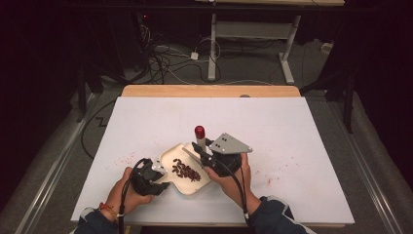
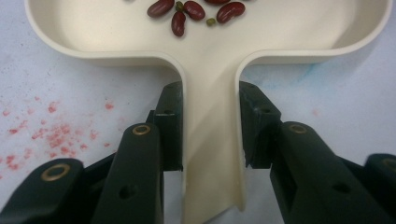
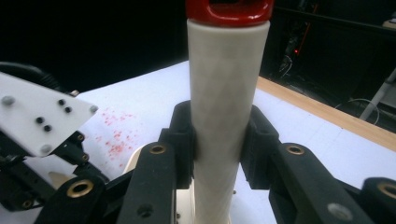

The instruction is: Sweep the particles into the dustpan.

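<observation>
From the high view, my left tongs [image 1: 163, 185] sit at the near-left edge of the cream dish [image 1: 171, 157] on the white table [image 1: 292, 146]; my right tongs [image 1: 198, 148] hold a white cylinder with a red cap [image 1: 199, 132] upright just beyond the dish.

In the left gripper view, my tongs [image 2: 210, 126] are clamped on the dish's handle [image 2: 210, 140]; kidney beans [image 2: 187, 10] lie ahead in the bowl.

In the right gripper view, my tongs [image 3: 218, 140] grip the cylinder's [image 3: 226, 93] shaft on both sides.

Cream tray [image 1: 171, 157], red beans [image 1: 186, 170], upright tube [image 1: 200, 139]
</observation>
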`<state>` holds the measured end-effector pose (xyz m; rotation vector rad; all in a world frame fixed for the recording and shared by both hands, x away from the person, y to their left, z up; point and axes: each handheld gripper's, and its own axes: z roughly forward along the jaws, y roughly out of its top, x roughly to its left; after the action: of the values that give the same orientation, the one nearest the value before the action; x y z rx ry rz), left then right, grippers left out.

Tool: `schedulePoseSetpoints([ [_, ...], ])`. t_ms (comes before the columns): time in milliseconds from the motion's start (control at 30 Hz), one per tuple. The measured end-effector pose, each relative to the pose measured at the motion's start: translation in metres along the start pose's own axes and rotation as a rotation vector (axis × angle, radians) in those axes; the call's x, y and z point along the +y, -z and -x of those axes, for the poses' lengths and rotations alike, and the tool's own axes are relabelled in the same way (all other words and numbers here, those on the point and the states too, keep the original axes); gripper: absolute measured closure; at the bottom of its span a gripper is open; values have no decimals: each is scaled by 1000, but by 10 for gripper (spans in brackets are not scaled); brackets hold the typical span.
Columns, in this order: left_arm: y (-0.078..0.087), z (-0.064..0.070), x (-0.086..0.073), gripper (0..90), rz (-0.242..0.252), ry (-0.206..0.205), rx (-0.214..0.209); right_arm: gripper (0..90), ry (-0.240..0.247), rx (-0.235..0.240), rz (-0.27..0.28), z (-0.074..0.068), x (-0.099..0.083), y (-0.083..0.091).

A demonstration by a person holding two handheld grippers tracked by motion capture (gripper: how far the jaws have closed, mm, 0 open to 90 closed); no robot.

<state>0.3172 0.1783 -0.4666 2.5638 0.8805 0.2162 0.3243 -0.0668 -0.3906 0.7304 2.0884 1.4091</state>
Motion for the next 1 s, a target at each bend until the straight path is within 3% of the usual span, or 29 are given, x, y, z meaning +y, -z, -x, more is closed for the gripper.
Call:
schedulePoseSetpoints([
  [133,0,0,0,637,0,1,-2,702,-40,27,22,2,4,6],
  [233,0,-1,0,638,-3,1,-5,701,-8,-12,48,3,8,14],
  [367,0,-1,-1,638,0,1,-6,701,-26,-13,68,12,10,23],
  [467,0,-1,-1,638,0,-3,-5,701,-33,-12,52,24,7,39],
  [667,0,0,-1,637,0,-1,-3,701,-21,-28,-12,33,-10,59],
  [700,0,0,-1,638,-1,-1,-2,701,-26,-14,-44,34,-16,65],
  [833,0,1,-1,637,-3,0,4,701,-29,0,-60,33,-20,74],
  [1000,1,2,-1,638,-4,-1,10,701,-43,93,-54,18,-17,76],
])
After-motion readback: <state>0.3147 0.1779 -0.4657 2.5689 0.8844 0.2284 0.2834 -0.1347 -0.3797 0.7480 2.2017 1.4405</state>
